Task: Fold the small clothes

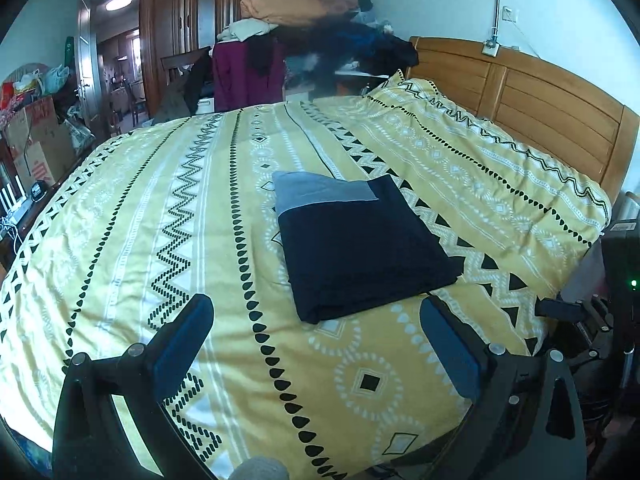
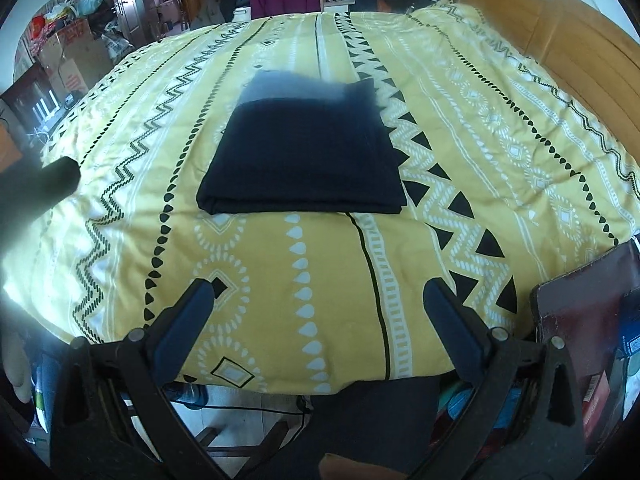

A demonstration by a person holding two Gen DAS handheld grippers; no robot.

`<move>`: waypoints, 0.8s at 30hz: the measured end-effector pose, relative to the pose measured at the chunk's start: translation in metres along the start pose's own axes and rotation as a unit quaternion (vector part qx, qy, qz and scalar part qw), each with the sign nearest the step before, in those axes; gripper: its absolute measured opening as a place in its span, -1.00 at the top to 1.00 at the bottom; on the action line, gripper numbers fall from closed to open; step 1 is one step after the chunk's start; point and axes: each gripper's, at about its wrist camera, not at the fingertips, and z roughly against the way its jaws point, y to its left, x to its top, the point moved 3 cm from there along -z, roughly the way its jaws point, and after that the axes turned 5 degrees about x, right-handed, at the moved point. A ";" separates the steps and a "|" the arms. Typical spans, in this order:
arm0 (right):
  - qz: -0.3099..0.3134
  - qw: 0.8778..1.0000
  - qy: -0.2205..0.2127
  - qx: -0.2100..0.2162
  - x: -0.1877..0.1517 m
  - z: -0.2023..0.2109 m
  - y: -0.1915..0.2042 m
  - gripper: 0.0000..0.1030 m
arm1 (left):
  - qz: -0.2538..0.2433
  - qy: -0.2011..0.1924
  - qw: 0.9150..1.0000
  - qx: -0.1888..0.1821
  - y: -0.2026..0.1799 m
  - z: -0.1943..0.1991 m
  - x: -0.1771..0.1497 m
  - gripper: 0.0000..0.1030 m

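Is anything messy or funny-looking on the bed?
Not on the bed. The dark folded garment lies flat and tidy on the yellow patterned bedspread, with both grippers open and off it. The only mess is the heap of clothes piled beyond the bed.

The folded garment [image 1: 362, 240] lies alone on the bedspread [image 1: 140, 220], and the cover is bare on every side of it, widest to its left and along the near edge. Beyond the garment a clothes pile [image 1: 320, 32] crowds the far bedside. Right of the garment the headboard [image 1: 540, 96] closes that side.
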 end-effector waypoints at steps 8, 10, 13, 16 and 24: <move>-0.003 1.000 -0.004 0.001 0.010 0.006 0.004 -1.00 | 0.010 -0.007 1.000 0.004 0.017 0.006 0.011 -1.00; -0.004 1.000 -0.004 0.004 0.013 0.006 0.006 -0.99 | 0.015 -0.009 1.000 0.007 0.022 0.006 0.013 -1.00; 0.005 1.000 -0.006 0.002 0.016 0.006 0.011 -0.99 | 0.023 -0.008 1.000 0.010 0.029 0.004 0.014 -1.00; 0.009 1.000 -0.010 0.003 0.020 0.007 0.015 -0.99 | 0.028 -0.007 0.999 0.012 0.034 0.003 0.014 -1.00; 0.007 1.000 -0.031 0.003 0.037 0.014 0.015 -1.00 | 0.033 -0.010 0.999 0.022 0.044 0.002 0.020 -1.00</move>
